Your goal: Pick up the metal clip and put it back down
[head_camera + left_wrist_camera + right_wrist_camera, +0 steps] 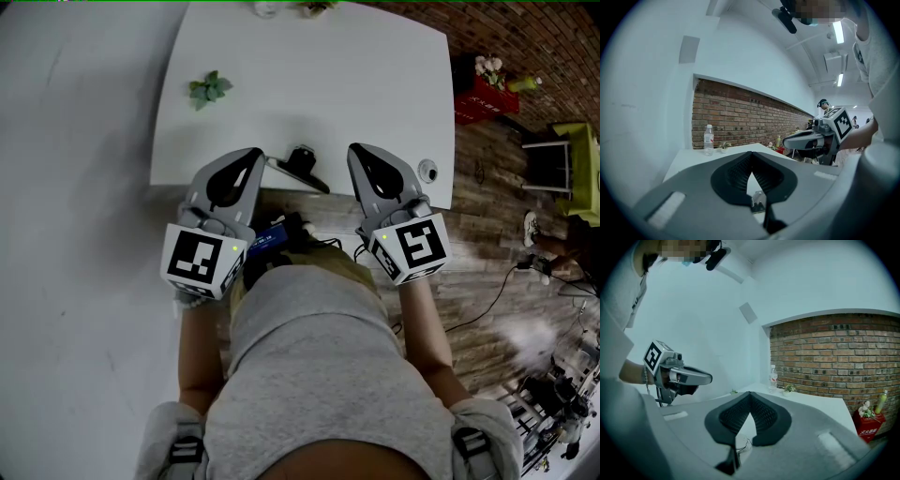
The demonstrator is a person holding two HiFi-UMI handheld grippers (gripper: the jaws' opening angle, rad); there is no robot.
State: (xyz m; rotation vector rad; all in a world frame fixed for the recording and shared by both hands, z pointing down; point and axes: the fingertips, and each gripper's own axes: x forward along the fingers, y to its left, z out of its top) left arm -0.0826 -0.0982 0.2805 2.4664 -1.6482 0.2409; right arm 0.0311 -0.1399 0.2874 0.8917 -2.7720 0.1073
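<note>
Metal clip (302, 164) on the near edge of the white table (375, 75), black-bodied, between the two grippers and just beside the left one's tip; held by neither. Left gripper (254, 156) with jaws closed together, nothing between them. Right gripper (357, 150) likewise closed and empty, apart from the clip. Further back on the table, a green leafy sprig (208, 89); near the right corner, a small round white object (427, 171).

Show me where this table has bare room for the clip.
Bare: the table's middle, from the green sprig across to the right edge. Crowded: the near edge, where the metal clip lies between the left gripper and right gripper.
</note>
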